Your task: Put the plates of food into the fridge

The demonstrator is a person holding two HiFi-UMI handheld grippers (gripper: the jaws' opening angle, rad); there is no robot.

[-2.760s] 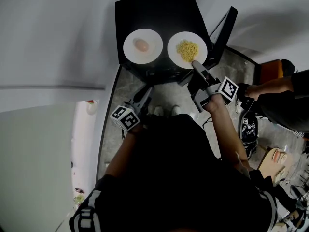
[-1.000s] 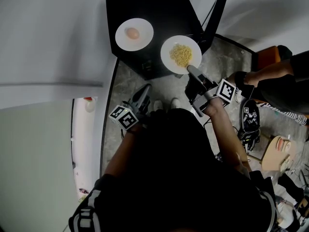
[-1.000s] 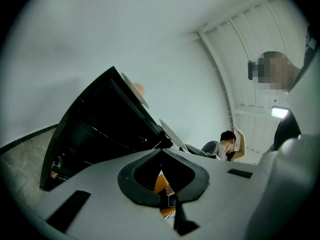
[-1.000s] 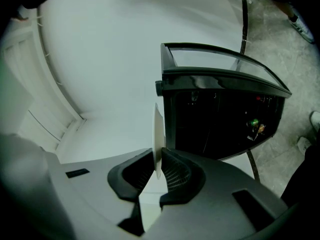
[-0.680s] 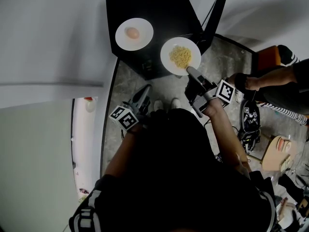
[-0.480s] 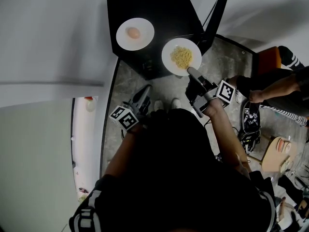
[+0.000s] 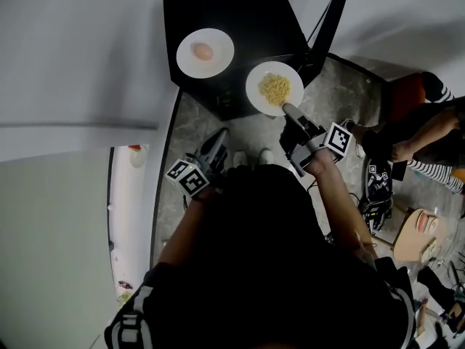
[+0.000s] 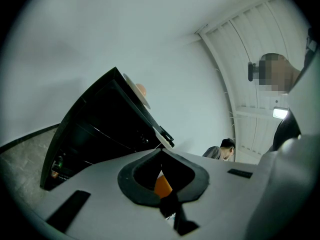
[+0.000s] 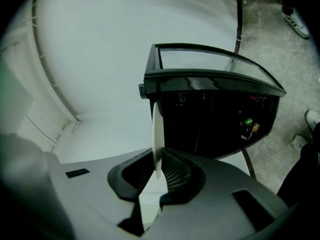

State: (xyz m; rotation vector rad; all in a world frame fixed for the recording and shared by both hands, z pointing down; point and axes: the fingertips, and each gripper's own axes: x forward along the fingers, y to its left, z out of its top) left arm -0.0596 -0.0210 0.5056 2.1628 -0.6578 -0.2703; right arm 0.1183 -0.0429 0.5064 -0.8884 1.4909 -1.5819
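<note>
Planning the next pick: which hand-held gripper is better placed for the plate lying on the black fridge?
The left hand-held gripper: it is empty and on that plate's side; the right hand-held gripper is shut on the noodle plate.

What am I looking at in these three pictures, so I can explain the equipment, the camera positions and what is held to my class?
There is no robot: a person holds hand-worked tongs in each hand, and the marker cubes are part of them. One picture comes from a camera on the person's head, looking steeply down. The other two come from cameras riding on the tongs, looking along their jaws. A small black fridge stands on the floor; on its top lies a white plate with an egg-like food. The right tongs are clamped on the rim of a plate of noodles, which juts past the fridge top's edge; their own view shows that plate edge-on between the jaws. The left tongs are shut and hold nothing.
</note>
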